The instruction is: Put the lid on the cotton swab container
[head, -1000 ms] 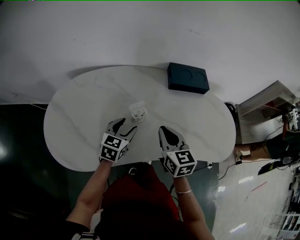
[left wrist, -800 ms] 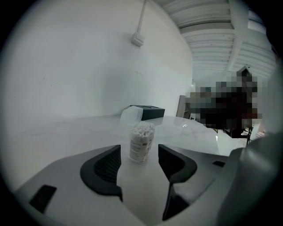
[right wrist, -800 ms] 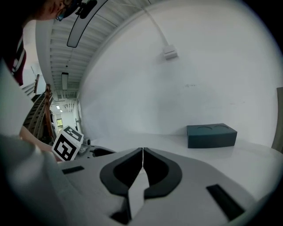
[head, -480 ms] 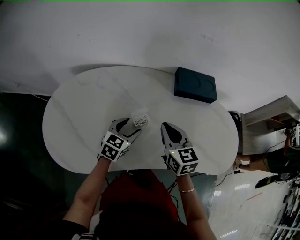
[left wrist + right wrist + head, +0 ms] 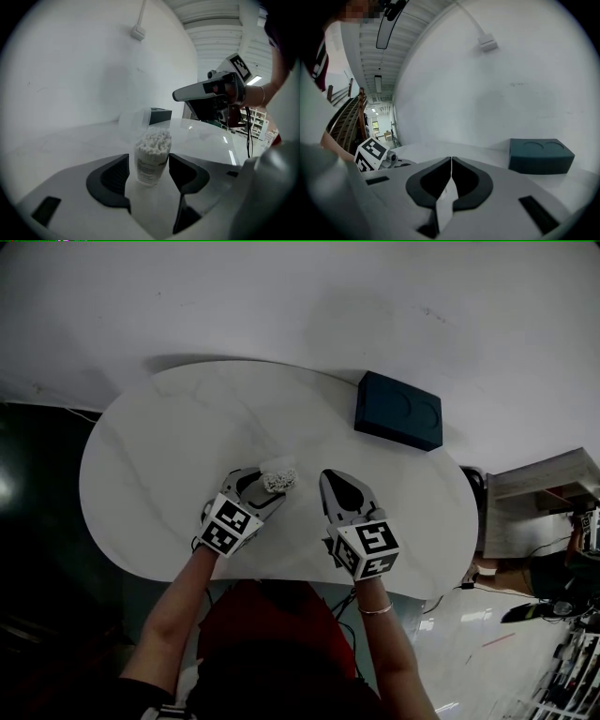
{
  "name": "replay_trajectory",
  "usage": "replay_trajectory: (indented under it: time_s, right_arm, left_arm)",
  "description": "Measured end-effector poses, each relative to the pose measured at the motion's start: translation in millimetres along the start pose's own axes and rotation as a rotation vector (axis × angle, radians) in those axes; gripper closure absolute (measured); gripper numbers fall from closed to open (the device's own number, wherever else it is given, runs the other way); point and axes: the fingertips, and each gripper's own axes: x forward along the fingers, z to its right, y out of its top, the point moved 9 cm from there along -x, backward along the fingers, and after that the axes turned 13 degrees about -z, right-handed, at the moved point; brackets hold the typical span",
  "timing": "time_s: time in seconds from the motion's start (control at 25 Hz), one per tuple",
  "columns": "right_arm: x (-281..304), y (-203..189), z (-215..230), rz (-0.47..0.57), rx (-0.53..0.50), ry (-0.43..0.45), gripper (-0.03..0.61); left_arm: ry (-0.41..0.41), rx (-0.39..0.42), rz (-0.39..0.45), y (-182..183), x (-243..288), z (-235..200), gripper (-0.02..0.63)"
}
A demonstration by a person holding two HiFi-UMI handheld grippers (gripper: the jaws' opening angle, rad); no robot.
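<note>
The clear cotton swab container (image 5: 152, 157), full of white swabs and uncovered, stands upright on the white table (image 5: 169, 446). It sits between the jaws of my left gripper (image 5: 149, 171), which have just been opening; a little room shows beside each pad. From the head view the container (image 5: 278, 481) is at the tips of the left gripper (image 5: 265, 488). A clear lid (image 5: 133, 123) rests on the table just behind the container. My right gripper (image 5: 451, 160) is shut with nothing in it, and hovers to the container's right (image 5: 331, 480).
A dark teal box (image 5: 398, 412) with two round recesses lies at the table's far right, also in the right gripper view (image 5: 540, 156). The wall runs close behind the table. A shelf unit (image 5: 544, 484) and cables stand off the right edge.
My left gripper has slid forward so the container now stands between its jaws. The right gripper has drifted a little toward the container.
</note>
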Motion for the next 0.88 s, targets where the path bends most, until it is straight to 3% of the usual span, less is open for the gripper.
replay_trajectory:
  time_s: [0.52, 0.88]
  right_arm:
    - [31.9, 20.1, 5.0, -0.055, -0.072, 0.087, 0.563]
    - [69.1, 45.5, 5.9, -0.137, -0.141, 0.201, 0.563]
  left_arm:
    - [-0.007, 0.049, -0.003, 3.4, 4.0, 3.1, 0.367]
    - [-0.008, 0.062, -0.002, 2.8, 5.7, 3.0, 0.370]
